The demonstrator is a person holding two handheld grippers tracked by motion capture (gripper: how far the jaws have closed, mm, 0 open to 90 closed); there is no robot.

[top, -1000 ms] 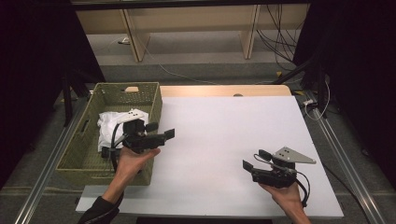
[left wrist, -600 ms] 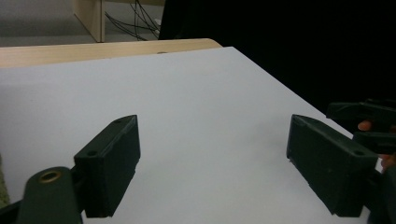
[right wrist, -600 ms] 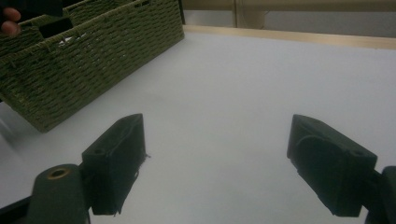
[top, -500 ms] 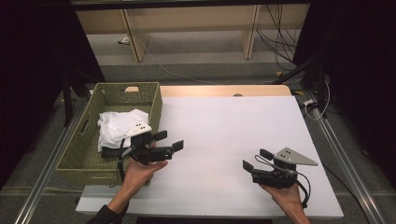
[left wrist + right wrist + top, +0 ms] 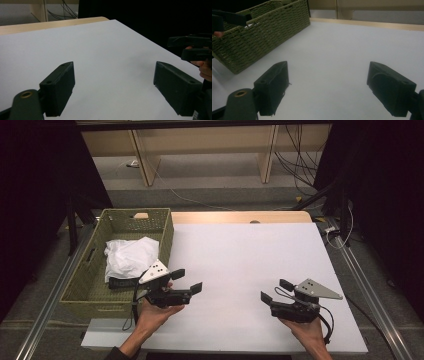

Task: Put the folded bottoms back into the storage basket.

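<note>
While the white cloth (image 5: pixel 130 257) lies bunched in the green woven basket (image 5: pixel 167 237) at the left edge of the table (image 5: pixel 240 260), nothing is gripped by either tool, so the work in hand looks like a pause between putting the cloth away and whatever follows. The cloth sits toward the middle of the basket, crumpled, with a dark band showing at its near edge; it appears fully inside the rim.

To do this step well, I would judge that the left gripper (image 5: pixel 187 281) should travel level over the bare table, well clear of the basket's near wall, so that its cable does not snag the weave or drag the cloth back out. Its jaws stand wide apart and hold nothing; in the left gripper view they frame plain white tabletop, touching neither the surface nor any object as far as can be told.

The right gripper (image 5: pixel 275 290) rests in the person's hand near the front right of the table, well apart from the basket. Its jaws are likewise spread wide and empty, pointing across the table toward the basket's side wall (image 5: pixel 262 37).
</note>
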